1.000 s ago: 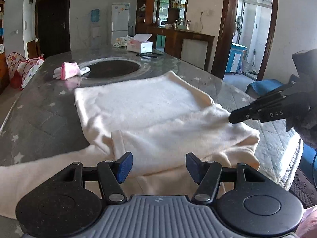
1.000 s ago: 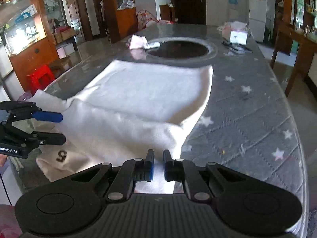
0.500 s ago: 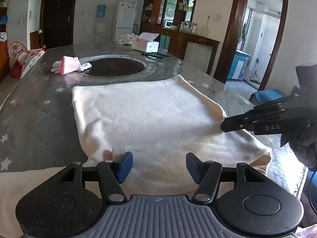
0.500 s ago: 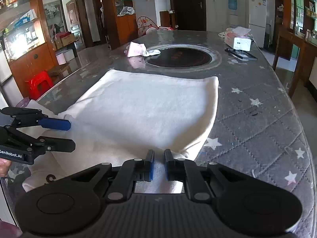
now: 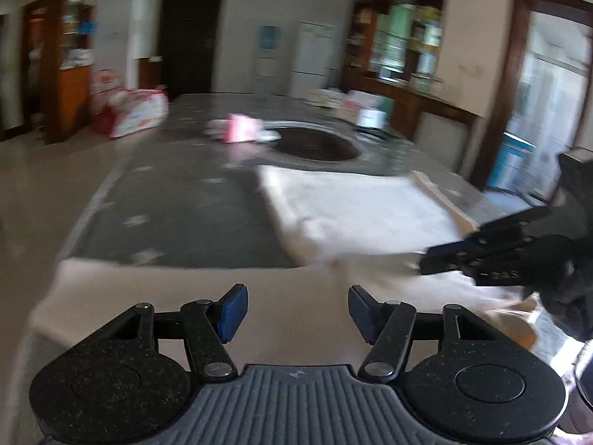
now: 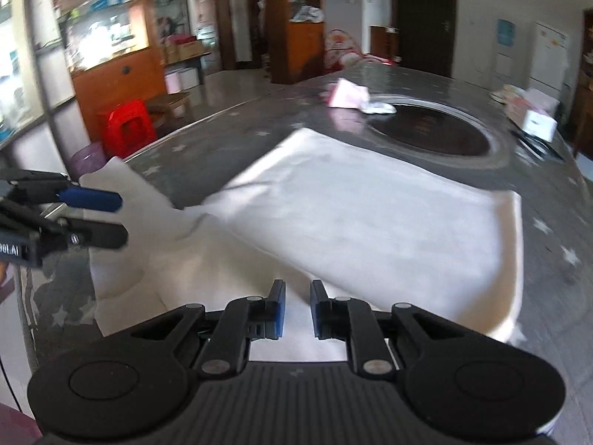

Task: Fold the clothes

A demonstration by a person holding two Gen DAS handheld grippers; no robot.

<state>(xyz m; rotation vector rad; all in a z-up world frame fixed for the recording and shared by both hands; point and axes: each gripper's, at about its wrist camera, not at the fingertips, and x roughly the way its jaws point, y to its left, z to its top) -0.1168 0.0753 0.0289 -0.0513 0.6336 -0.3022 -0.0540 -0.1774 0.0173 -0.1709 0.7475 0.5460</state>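
Your right gripper is easing open over the cream garment, spread just this side of the table's dark round inset, left gripper wide and empty, so careless dragging could rumple that fold.

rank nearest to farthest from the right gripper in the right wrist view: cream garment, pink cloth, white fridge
1. cream garment, right below the right gripper
2. pink cloth, mid-table beside the dark round inset
3. white fridge, against the far right wall
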